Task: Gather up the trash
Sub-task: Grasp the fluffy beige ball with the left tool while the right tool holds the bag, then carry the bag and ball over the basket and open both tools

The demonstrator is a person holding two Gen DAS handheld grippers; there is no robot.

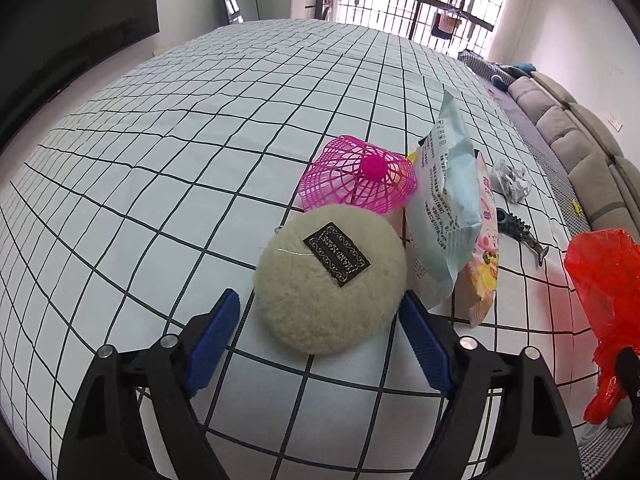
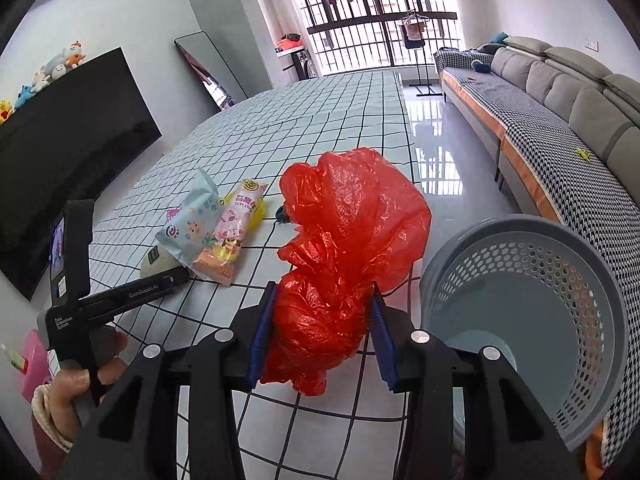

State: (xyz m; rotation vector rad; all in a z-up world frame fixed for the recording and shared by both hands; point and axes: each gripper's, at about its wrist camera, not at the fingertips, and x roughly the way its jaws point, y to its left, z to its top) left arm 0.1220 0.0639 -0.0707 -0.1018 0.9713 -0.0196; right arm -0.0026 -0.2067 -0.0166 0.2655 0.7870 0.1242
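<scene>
Right gripper [image 2: 322, 336] is pinching a crumpled red plastic bag [image 2: 352, 248] above the checked table [image 2: 280, 420], grey basket [image 2: 532, 320] just beside. Left gripper [image 1: 318, 340] is spread around a fuzzy cream pad [image 1: 328, 280], not squeezing it.

Left wrist view: red plastic bag [image 1: 604, 300] cut off by the right edge of the frame, its lower end hidden behind a black gripper part at lower right. Pink snack packet [image 1: 486, 248] mostly hidden behind the pale blue packet [image 1: 444, 208]. Pink mesh cover [image 1: 358, 176] lower rim hidden by the fluffy cream pad [image 1: 328, 280]. Crumpled grey wrapper [image 1: 510, 178] at right too small to identify.

Right wrist view: cream pad [image 2: 160, 264] nearly all hidden behind the left gripper [image 2: 152, 280]. Dark object [image 2: 283, 213] behind the bag [image 2: 348, 248], unidentifiable. Grey basket [image 2: 532, 320] cut at lower right.
</scene>
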